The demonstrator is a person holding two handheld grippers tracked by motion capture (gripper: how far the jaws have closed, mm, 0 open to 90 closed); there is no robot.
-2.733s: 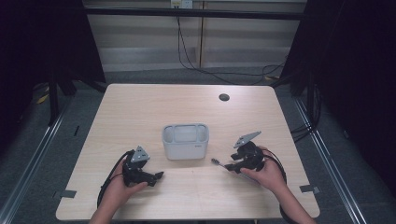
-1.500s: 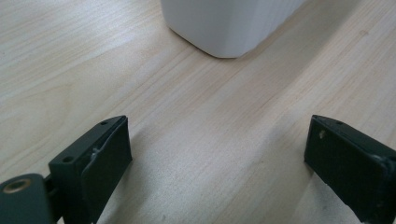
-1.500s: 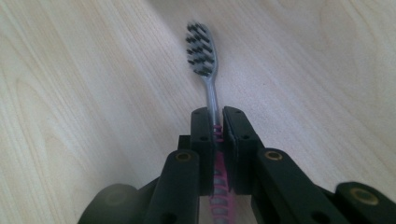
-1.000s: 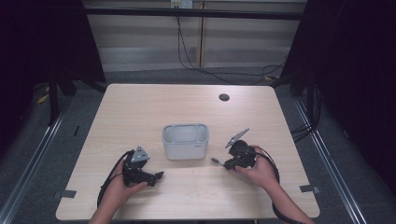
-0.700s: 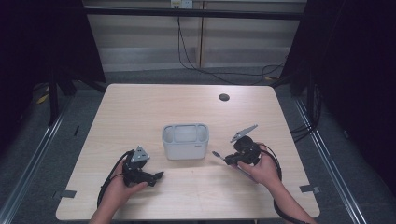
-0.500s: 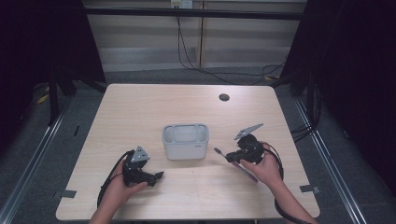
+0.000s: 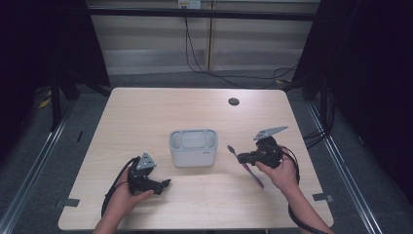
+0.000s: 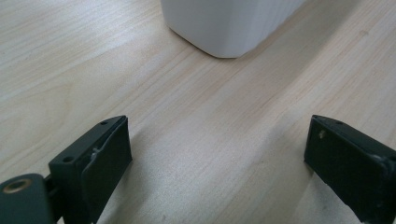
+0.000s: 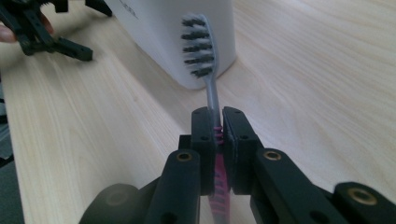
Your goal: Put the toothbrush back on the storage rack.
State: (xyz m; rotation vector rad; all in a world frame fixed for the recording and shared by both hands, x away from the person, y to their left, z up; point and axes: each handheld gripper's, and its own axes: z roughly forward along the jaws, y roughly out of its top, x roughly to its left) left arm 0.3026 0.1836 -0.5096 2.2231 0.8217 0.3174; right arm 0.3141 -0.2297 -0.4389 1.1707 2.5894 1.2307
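Note:
A white rectangular holder (image 7: 193,147) with compartments stands mid-table; its wall (image 9: 173,32) and a corner (image 8: 229,23) show in the gripper views. My right gripper (image 7: 243,158) is to its right, lifted off the table and shut on a toothbrush (image 7: 242,164) with a pink handle and grey neck. In the right gripper view the jaws pinch the ribbed pink part and the bristled head (image 9: 198,44) points at the holder. My left gripper (image 7: 163,184) rests on the table at the holder's front left, open with nothing between its fingers (image 8: 100,158).
A small dark round grommet (image 7: 234,101) sits in the tabletop at the far right. Cables trail from both grippers toward the near edge. Dark floor and rails surround the table (image 7: 146,112).
My right gripper has risen and shifted a little to the right with the toothbrush, whose head now stands off the table. The left gripper has kept still.

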